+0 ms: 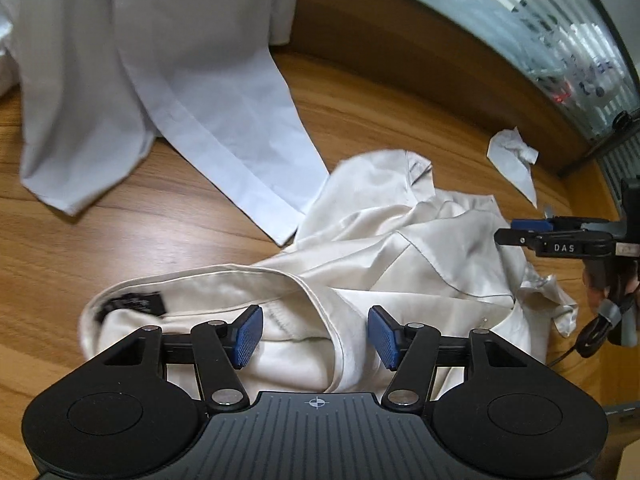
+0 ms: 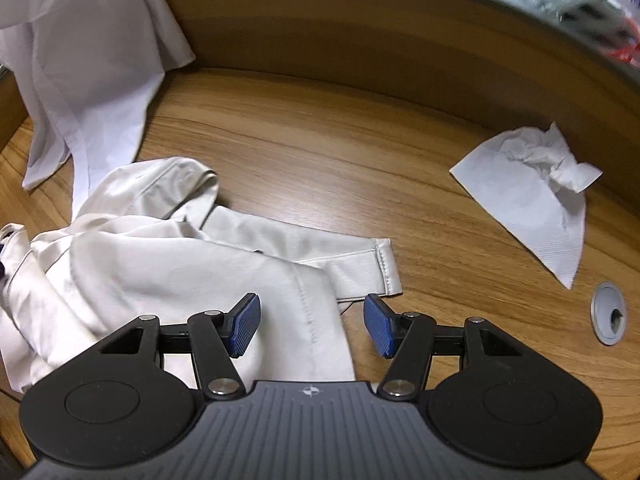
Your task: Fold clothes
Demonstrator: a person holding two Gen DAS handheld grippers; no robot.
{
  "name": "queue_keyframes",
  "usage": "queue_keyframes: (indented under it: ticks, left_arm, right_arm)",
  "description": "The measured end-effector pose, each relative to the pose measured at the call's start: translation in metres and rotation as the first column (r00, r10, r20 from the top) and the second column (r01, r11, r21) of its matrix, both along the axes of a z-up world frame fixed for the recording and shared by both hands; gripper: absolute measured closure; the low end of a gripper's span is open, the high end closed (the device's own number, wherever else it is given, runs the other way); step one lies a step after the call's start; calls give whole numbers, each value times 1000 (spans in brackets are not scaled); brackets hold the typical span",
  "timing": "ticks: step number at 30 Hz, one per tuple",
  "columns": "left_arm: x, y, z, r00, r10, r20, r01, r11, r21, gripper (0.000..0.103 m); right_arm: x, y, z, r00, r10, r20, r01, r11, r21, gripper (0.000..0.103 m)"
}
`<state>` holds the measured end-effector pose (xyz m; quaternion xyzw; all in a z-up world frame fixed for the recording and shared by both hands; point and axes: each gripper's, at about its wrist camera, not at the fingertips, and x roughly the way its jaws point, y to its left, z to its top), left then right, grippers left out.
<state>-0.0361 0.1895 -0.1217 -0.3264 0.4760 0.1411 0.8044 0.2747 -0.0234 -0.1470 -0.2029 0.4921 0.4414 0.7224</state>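
I've got the left gripper wide open, nothing held, over the collar of the cream shirt crumpled mid-desk. Right gripper also wide open, empty, over its hem. White shirt at 11 o'clock, crumpled tissue at 2.

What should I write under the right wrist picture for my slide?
Open right gripper poised over a crumpled cream shirt on a wooden table, with a crumpled tissue nearby.
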Motion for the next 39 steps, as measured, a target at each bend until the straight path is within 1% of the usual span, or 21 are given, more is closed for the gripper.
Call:
queue_keyframes:
  ticks: [3, 4, 5, 6, 7, 8, 10, 12, 13, 15, 19, 23, 26, 28, 31, 32, 34, 36, 39]
  left_arm:
    - [12, 1, -12, 1000, 3, -14, -3, 999, -44, 44]
    - [16, 1, -16, 1000, 4, -19, -5, 998, -58, 47]
    - [17, 1, -17, 1000, 8, -23, -9, 998, -57, 66]
    - [15, 1, -16, 1000, 16, -26, -17, 999, -39, 84]
    - [13, 1, -15, 999, 24, -29, -24, 999, -22, 91]
    - [11, 0, -14, 999, 32, -32, -32, 999, -4, 97]
    - [7, 0, -11, 998, 48, -37, -47, 998, 31, 98]
    - [3, -1, -9, 997, 64, -41, -62, 996, 66, 99]
    - [-1, 0, -7, 996, 79, -51, -74, 992, 98, 99]
    - [-13, 4, -1, 989, 128, -81, -111, 976, 186, 99]
    - [-49, 30, 11, 967, 235, -94, -199, 936, 290, 99]
    - [-87, 63, 24, 941, 326, -89, -278, 896, 347, 99]
    - [-111, 84, 37, 928, 366, -69, -317, 873, 372, 99]
    - [-121, 94, 51, 932, 362, -22, -331, 872, 360, 99]
    - [-125, 101, 75, 942, 329, 73, -334, 880, 338, 99]
    - [-120, 101, 83, 944, 313, 102, -328, 883, 334, 99]
    - [-102, 98, 100, 950, 273, 150, -309, 890, 335, 99]
    - [-81, 93, 115, 953, 229, 197, -285, 897, 339, 99]
    - [-31, 72, 135, 960, 125, 251, -214, 905, 367, 99]
  right_arm:
    - [5, 1, -7, 999, 7, -46, -7, 1000, 14, 40]
    - [5, 2, -8, 998, 7, -59, -6, 1000, 18, 42]
    - [5, 2, -10, 997, 3, -79, -1, 1000, 19, 54]
    - [5, 3, -11, 995, 0, -103, 2, 1000, 22, 65]
    - [4, 2, -11, 992, -5, -122, 9, 1000, 30, 83]
    - [3, 2, -11, 990, -10, -140, 16, 999, 39, 93]
    - [-4, 0, -6, 990, -16, -143, 25, 998, 56, 98]
    - [-15, -2, 1, 989, -9, -147, 20, 997, 78, 99]
    - [-23, -3, 5, 988, -2, -157, 16, 996, 90, 100]
    - [-39, -3, 14, 985, 17, -172, 2, 994, 110, 100]
    - [-83, 4, 32, 975, 93, -200, -63, 987, 150, 100]
    - [-131, 22, 49, 958, 181, -221, -136, 969, 206, 100]
    - [-162, 38, 66, 945, 238, -226, -174, 948, 268, 100]
    - [-179, 46, 83, 942, 266, -205, -192, 927, 322, 100]
    - [-180, 39, 109, 963, 226, -148, -157, 915, 372, 100]
    - [-180, 36, 118, 969, 209, -130, -145, 910, 389, 100]
    - [-180, 30, 135, 980, 176, -93, -121, 899, 421, 100]
    - [-170, 14, 152, 993, 104, -50, -71, 895, 441, 100]
    - [-148, -17, 169, 1000, -9, -18, 16, 886, 464, 100]
